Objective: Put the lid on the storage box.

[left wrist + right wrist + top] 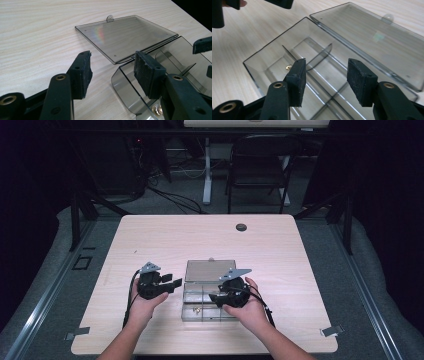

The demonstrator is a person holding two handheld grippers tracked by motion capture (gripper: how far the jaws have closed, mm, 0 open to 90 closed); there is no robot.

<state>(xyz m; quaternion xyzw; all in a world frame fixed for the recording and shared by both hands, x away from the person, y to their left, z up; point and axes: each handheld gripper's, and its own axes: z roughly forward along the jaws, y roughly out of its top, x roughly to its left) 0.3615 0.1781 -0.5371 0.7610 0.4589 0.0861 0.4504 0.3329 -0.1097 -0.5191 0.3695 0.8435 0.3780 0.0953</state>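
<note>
Clear box (202,305), lid (210,270) hinged away

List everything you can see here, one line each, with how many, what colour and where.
table: one, light wood, under everything.
compartment box: one, clear smoky plastic, near the table's front middle, open.
lid: one, clear smoky plastic, lying flat behind the box, joined along its back edge.
small metal parts: a few, brass-coloured, in a front compartment; exact count unclear.
grommet: one, dark, near the table's far edge.
folding chair: one, black, beyond the table.
left gripper: one, black, left of the box, open.
right gripper: one, black, over the box, open.
</note>
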